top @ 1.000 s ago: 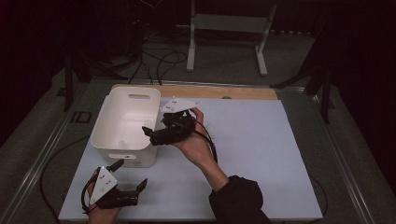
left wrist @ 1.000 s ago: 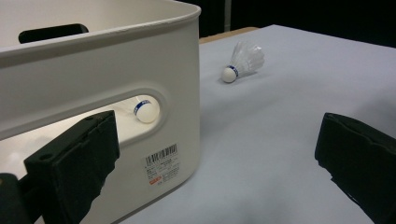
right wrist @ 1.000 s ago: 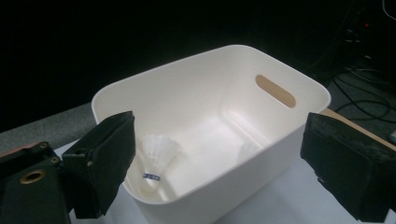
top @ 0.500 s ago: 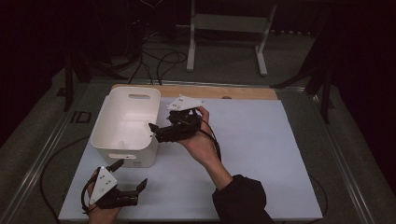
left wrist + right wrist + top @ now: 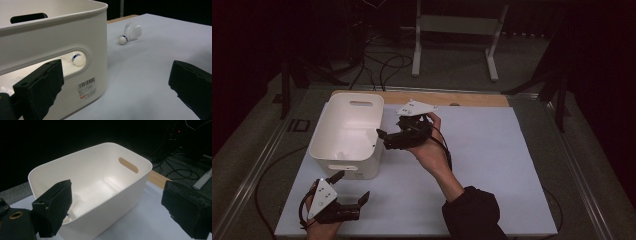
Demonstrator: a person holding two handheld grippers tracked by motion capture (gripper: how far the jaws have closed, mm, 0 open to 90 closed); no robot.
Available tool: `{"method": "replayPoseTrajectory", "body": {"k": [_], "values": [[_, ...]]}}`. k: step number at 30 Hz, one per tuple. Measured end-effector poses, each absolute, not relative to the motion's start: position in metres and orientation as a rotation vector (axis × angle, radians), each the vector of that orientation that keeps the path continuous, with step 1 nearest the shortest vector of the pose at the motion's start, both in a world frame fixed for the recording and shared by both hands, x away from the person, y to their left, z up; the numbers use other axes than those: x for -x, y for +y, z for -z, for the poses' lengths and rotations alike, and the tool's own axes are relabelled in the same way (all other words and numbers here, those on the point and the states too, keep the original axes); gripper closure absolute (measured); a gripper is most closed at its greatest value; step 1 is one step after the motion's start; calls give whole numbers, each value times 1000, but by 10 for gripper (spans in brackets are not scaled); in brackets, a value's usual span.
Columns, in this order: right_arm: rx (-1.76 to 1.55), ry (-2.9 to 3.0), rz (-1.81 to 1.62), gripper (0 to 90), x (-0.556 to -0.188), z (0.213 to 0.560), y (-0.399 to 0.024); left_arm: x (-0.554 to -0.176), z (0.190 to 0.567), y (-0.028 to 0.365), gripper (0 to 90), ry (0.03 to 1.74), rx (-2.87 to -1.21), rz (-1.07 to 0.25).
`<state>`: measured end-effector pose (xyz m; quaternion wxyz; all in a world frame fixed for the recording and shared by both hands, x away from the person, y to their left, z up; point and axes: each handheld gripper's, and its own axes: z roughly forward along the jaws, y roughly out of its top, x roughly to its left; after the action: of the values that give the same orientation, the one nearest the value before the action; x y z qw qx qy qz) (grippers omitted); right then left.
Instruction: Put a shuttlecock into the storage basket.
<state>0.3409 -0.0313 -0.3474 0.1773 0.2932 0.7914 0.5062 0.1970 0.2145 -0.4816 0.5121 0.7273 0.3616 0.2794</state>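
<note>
The right gripper (image 5: pixel 384 136) hangs wide open and empty just beside the white bin (image 5: pixel 346 131), whose rim lies under its jaws

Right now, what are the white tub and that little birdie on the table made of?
The white tub looks like moulded plastic: smooth, slightly glossy walls, rounded rim, cut-out handle slot and a barcode sticker. The shuttlecock lying on the table seems to have a rounded white base, maybe cork or foam, with a blue band, and a pale, see-through skirt, feather or thin plastic; the picture is too soft to tell which.
</note>
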Motion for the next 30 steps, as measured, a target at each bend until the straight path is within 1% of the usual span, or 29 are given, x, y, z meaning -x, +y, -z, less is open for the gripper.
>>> {"method": "replayPoseTrajectory", "body": {"k": [30], "values": [[-898,2204,-1408,96,-349,357,-52,-197,482,215,4,871,-1750,-675]]}}
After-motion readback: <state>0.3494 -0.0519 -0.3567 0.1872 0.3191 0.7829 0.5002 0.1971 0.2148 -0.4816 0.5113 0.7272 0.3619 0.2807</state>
